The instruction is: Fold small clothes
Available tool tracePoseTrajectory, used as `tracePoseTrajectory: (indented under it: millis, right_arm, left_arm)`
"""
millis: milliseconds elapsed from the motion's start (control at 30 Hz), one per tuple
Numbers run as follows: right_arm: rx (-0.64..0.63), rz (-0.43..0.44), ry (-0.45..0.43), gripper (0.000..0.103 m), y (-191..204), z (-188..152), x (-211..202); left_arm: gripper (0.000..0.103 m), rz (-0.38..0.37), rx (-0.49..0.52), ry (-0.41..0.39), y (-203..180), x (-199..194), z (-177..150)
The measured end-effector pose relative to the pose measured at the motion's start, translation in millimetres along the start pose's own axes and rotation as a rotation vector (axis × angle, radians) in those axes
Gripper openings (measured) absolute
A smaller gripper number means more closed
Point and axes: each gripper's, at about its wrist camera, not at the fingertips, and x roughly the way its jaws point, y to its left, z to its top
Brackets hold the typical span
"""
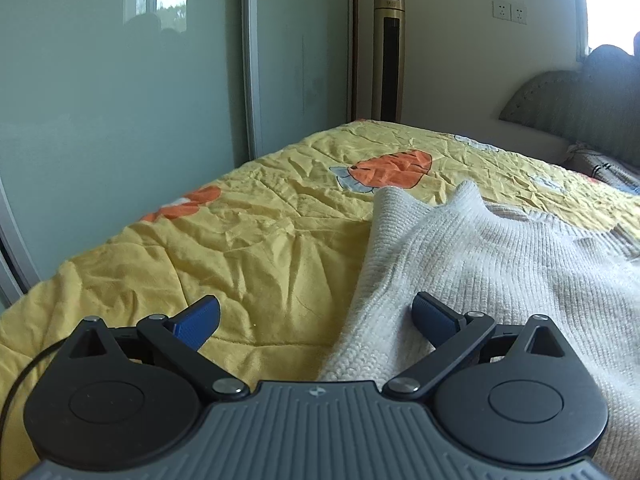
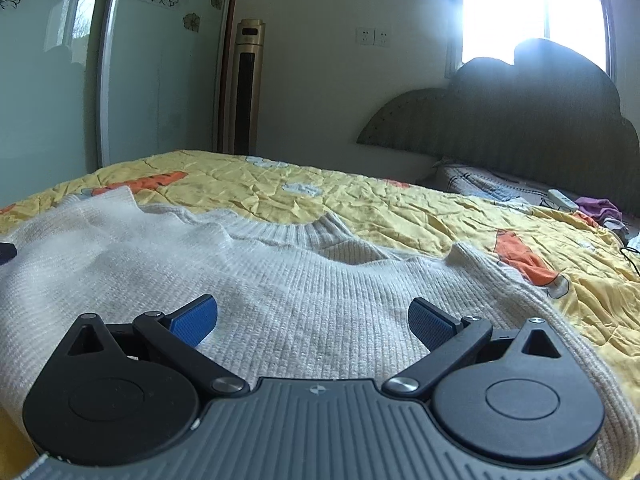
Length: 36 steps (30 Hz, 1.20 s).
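A cream knitted sweater [image 2: 280, 272] lies spread on the yellow quilt [image 2: 360, 196], neck opening toward the headboard. In the left wrist view the sweater [image 1: 500, 264] fills the right side, its left edge running between the fingers. My left gripper [image 1: 316, 320] is open and empty, low over that left edge. My right gripper [image 2: 312, 320] is open and empty, low over the sweater's body. A dark tip at the left edge of the right wrist view [image 2: 6, 252] is likely my left gripper's finger.
The quilt [image 1: 224, 248] has orange carrot prints. Sliding wardrobe doors [image 1: 120, 120] stand at the left, a tall tower fan [image 2: 246, 88] by the far wall, a padded headboard [image 2: 520, 120] at the right. Small clutter [image 2: 580, 204] lies near the headboard.
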Motion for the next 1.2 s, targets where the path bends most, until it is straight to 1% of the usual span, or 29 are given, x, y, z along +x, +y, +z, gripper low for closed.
tracePoseTrajectory:
  millis: [100, 200, 333, 433, 500, 567, 667, 767, 833, 900, 1033, 1100, 1200]
  right_arm:
    - [-0.024, 0.058, -0.01, 0.103, 12.4, 3.2, -9.5]
    - [-0.069, 0.105, -0.016, 0.103, 31.1, 7.5, -18.3]
    - [-0.089, 0.211, -0.019, 0.103, 55.2, 13.5, -32.6]
    - [-0.149, 0.307, -0.011, 0.103, 78.9, 15.9, -46.1]
    - [-0.204, 0.368, 0.009, 0.103, 95.3, 15.6, -54.9]
    - [-0.281, 0.395, 0.032, 0.103, 112.7, 12.7, -60.4]
    - [-0.447, 0.378, 0.037, 0.103, 143.4, 1.0, -69.9]
    - [-0.596, 0.323, 0.003, 0.102, 170.2, -11.6, -75.9]
    - [-0.659, 0.28, -0.028, 0.102, 186.6, -17.5, -78.2]
    - [-0.688, 0.247, -0.047, 0.101, 200.1, -20.2, -77.3]
    - [-0.715, 0.212, -0.065, 0.097, 218.4, -20.7, -68.2]
    - [-0.71, 0.203, -0.067, 0.097, 222.8, -17.1, -60.8]
    - [-0.705, 0.219, -0.056, 0.088, 227.9, -10.6, -51.6]
  left_arm:
    - [0.103, -0.033, -0.046, 0.031, 7.6, 2.9, 2.0]
    - [0.103, -0.051, -0.071, 0.051, 11.6, 4.7, 3.0]
    - [0.103, -0.076, -0.097, 0.091, 15.0, 2.8, 7.5]
    - [0.103, -0.138, -0.116, 0.143, 20.3, 2.3, 13.1]
    - [0.103, -0.187, -0.124, 0.178, 25.2, 4.9, 17.4]
    - [0.103, -0.226, -0.126, 0.207, 29.4, 9.6, 24.2]
    - [0.103, -0.282, -0.125, 0.237, 35.6, 17.0, 39.9]
    - [0.103, -0.354, -0.068, 0.275, 32.7, 28.6, 55.8]
    - [0.103, -0.36, -0.031, 0.286, 28.0, 37.6, 63.2]
    - [0.103, -0.38, -0.009, 0.292, 24.4, 46.1, 68.3]
    - [0.103, -0.498, -0.001, 0.331, 17.3, 62.1, 74.6]
    - [0.103, -0.53, 0.015, 0.351, 10.5, 67.9, 76.5]
    - [0.103, -0.581, 0.058, 0.369, -0.1, 76.4, 79.6]
